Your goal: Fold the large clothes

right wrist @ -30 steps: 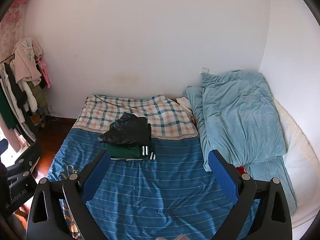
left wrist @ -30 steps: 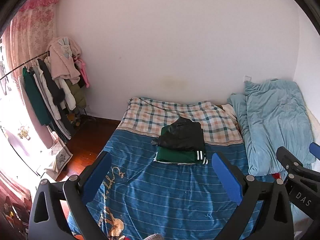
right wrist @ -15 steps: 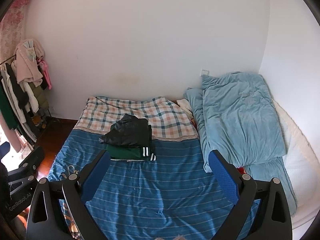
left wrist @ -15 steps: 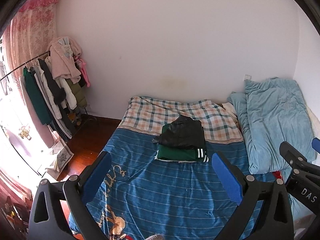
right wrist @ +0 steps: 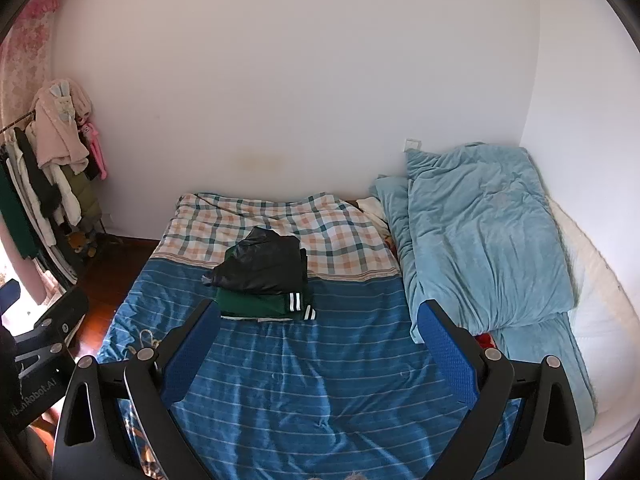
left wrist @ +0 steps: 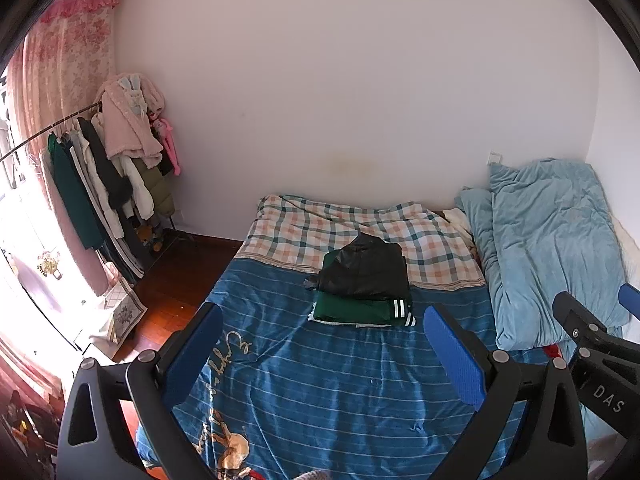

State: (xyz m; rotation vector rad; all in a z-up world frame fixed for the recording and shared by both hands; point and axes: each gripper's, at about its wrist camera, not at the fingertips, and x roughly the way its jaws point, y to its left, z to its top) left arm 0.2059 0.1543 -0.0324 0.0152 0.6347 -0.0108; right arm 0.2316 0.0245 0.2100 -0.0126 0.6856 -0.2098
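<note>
Nothing much has moved. Both tongs, left gripper (left wrist: pixel 322 354) and right gripper (right wrist: pixel 318 350), are held apart. At 12 o'clock, the soft, slippery black jacket (left wrist: pixel 366 270) is stacked folded on the green garment (left wrist: pixel 352 311); edges should be pinched.

You are in a home bedroom: a bed (left wrist: pixel 360 392) under a blue striped sheet with a plaid cover (left wrist: pixel 360 232) at its far end, a light blue duvet (right wrist: pixel 480 236) heaped alongside, a loaded clothes rail (left wrist: pixel 100 168) by pink floral curtains (left wrist: pixel 68 52), and a dark wooden floor (left wrist: pixel 176 272).
</note>
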